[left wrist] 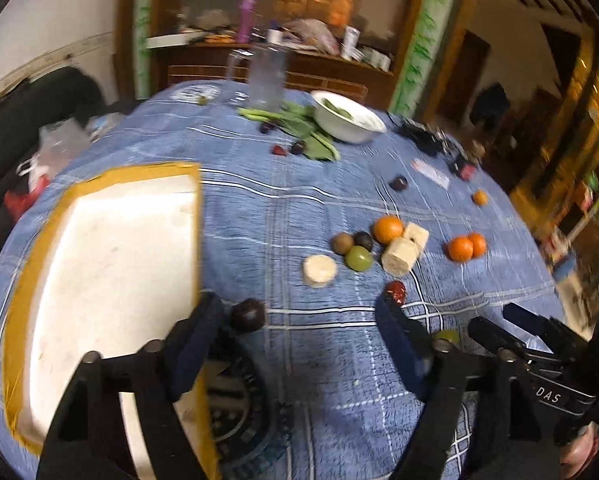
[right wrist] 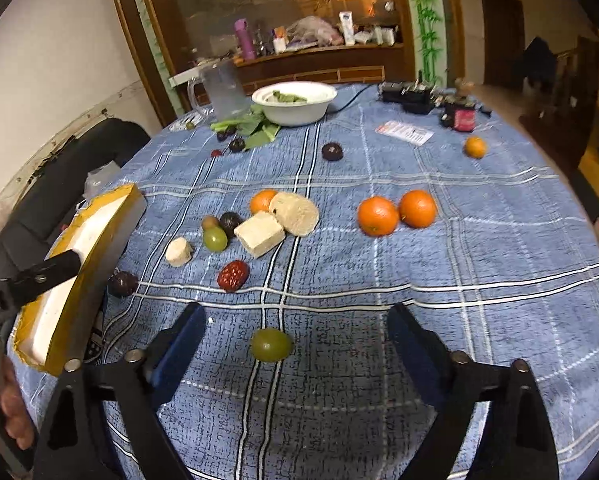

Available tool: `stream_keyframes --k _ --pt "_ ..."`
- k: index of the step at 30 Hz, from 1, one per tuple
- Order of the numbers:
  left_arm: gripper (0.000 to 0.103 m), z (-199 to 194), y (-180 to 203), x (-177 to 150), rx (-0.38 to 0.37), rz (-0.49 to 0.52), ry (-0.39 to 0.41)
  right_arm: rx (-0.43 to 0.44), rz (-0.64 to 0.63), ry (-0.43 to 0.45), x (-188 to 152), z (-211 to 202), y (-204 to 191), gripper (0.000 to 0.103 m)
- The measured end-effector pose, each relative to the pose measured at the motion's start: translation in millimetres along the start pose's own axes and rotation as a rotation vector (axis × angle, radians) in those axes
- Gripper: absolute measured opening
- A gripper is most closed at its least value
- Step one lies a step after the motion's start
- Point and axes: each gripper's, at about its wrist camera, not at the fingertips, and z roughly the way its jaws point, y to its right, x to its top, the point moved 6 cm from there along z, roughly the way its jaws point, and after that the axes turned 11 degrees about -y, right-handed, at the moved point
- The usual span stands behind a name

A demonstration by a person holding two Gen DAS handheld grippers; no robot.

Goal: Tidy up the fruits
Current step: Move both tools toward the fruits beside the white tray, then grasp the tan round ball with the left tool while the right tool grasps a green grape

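A green grape (right wrist: pixel 271 345) lies untouched between the spread fingers of the right gripper (right wrist: pixel 295 330).

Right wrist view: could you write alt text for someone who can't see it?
Two open black fingers frame a green grape on a blue plaid tablecloth. Beyond lie two oranges, a red date and a white bowl.
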Motion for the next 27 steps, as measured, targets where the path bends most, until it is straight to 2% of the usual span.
stream_keyframes --k 3,6,10,14,19,21,23,27 --pt "0.073 21.8 10.6 5.0 0.02 0.047 -0.035 0.036 -0.006 -0.047 -5.5 10.2 1.0 0.08" --pt "0.066 45.6 17.1 8.4 0.027 0.075 -0.087 0.06 -0.009 -0.077 -10.6 15.6 4.1 0.074" --pt "0.065 64.7 16.8 14.4 0.024 0.067 -0.132 0.064 -0.036 -0.101 -14.5 18.8 5.1 0.071" --pt "0.065 74.2 17.0 22.7 0.021 0.054 -0.137 0.073 -0.067 -0.113 -14.8 21.8 -1.7 0.071" --pt "0.065 86.7 16.7 30.2 0.045 0.053 -0.16 0.118 -0.126 -0.127 -18.4 22.7 -14.9 0.065" --pt "0.064 93.6 21.1 28.3 0.043 0.072 -0.176 0.123 -0.139 -0.137 -18.7 26.3 -18.3 0.054" --pt "0.053 98.7 25.0 25.7 0.045 0.089 -0.188 0.121 -0.145 -0.152 -18.4 32.4 -20.8 0.051" --pt "0.05 103.0 25.9 26.3 0.057 0.094 -0.18 0.105 -0.139 -0.161 -16.0 42.3 -21.5 0.05"
